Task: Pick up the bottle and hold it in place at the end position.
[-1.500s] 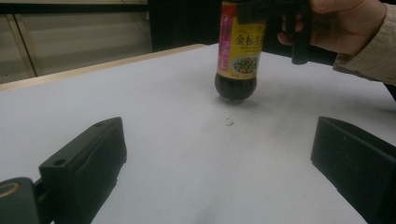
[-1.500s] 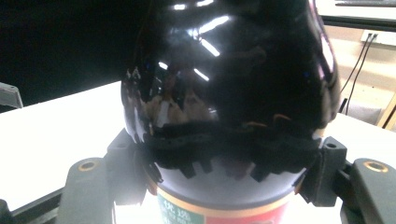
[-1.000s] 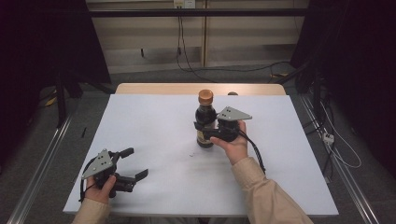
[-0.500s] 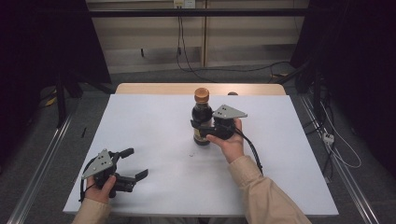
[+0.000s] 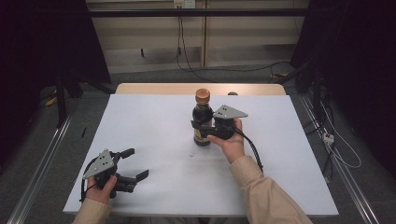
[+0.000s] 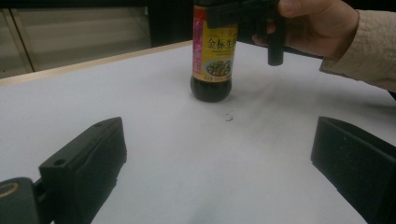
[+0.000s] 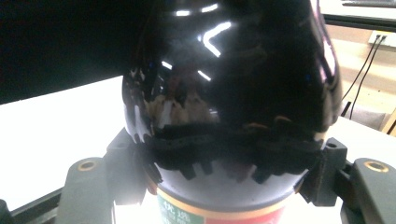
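We see the right gripper (image 5: 204,129) with its fingers clamped around the dark bottle (image 5: 202,117), which stands upright just past the middle of the white counter (image 5: 154,116), brown cap (image 5: 202,95) at twelve o'clock. Toward seven o'clock, well apart from the bottle, the left gripper (image 5: 134,163) rests near the counter's front edge, fingers spread wide around nothing.

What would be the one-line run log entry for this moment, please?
right gripper: shut on soy sauce bottle | bottle: upright on white table | left gripper: open, holding nothing, near front left edge
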